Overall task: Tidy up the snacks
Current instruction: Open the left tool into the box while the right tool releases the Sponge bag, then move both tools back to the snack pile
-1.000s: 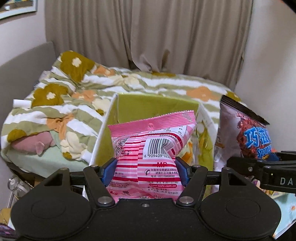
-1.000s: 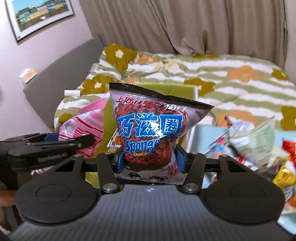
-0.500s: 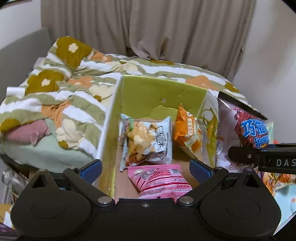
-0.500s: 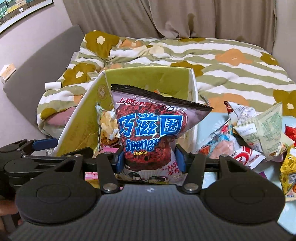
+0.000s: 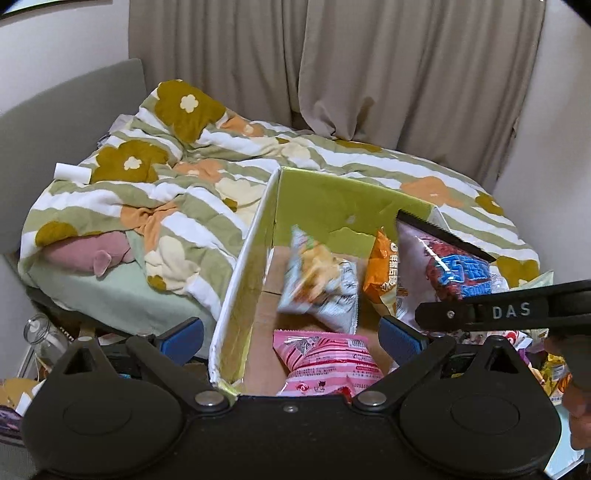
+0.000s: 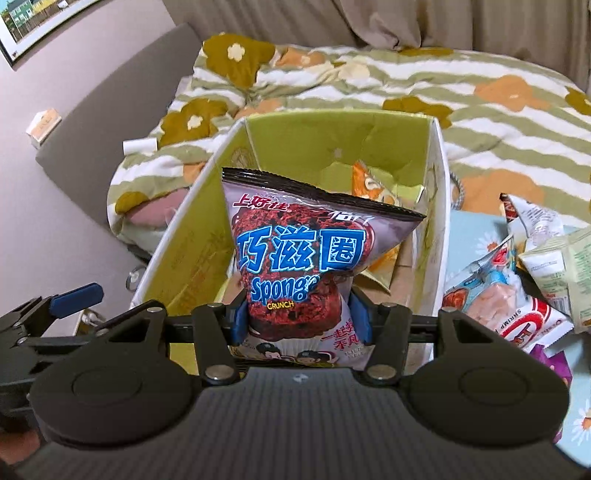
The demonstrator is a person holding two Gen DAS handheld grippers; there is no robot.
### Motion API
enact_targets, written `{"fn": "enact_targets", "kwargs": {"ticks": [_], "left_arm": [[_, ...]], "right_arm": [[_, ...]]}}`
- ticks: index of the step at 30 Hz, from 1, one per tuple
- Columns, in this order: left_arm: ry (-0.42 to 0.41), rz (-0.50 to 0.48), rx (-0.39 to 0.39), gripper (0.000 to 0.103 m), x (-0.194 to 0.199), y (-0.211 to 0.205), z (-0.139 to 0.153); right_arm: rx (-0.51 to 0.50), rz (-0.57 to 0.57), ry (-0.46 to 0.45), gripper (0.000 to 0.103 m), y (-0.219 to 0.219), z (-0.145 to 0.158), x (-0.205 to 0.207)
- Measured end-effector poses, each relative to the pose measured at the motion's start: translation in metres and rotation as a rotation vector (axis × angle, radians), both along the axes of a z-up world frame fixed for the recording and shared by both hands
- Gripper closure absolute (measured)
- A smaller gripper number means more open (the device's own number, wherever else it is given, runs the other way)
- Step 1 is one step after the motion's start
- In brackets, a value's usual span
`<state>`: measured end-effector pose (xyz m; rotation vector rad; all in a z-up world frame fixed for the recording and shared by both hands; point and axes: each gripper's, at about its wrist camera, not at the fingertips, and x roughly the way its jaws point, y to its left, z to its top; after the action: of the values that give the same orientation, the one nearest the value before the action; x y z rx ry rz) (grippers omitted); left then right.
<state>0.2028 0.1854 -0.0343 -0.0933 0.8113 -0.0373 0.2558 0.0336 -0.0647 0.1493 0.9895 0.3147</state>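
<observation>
Snacks: pink striped packet lying in green-lined cardboard box | left gripper standing spread, empty | right gripper pinching purple Sponge Crunch bag over box

A bed covered by a striped floral quilt is seen across the middle of both views, with beige curtains hung behind it. A grey headboard is set at the left. A framed picture is hung at the upper left, and a clear bottle is glimpsed at the lower left.
</observation>
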Motion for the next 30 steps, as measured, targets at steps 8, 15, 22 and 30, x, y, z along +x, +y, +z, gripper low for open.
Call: {"fn": "enact_targets", "kwargs": {"ticks": [8, 15, 22, 30], "left_arm": [[0.016, 0.013, 0.005, 0.001, -0.001, -0.007, -0.008], [0.029, 0.005, 0.014, 0.001, -0.003, -0.011, -0.012], [-0.007, -0.020, 0.034, 0.001, -0.008, -0.013, 0.000], [-0.054, -0.069, 0.043, 0.001, -0.021, -0.012, 0.018]], "right_arm": [[0.041, -0.025, -0.006, 0.000, -0.013, -0.011, 0.001], [0.018, -0.008, -0.036, 0.000, -0.017, -0.011, -0.007], [0.002, -0.016, -0.078, 0.000, -0.015, 0.001, -0.014], [-0.020, -0.066, -0.162, 0.000, -0.014, 0.023, -0.038]]}}
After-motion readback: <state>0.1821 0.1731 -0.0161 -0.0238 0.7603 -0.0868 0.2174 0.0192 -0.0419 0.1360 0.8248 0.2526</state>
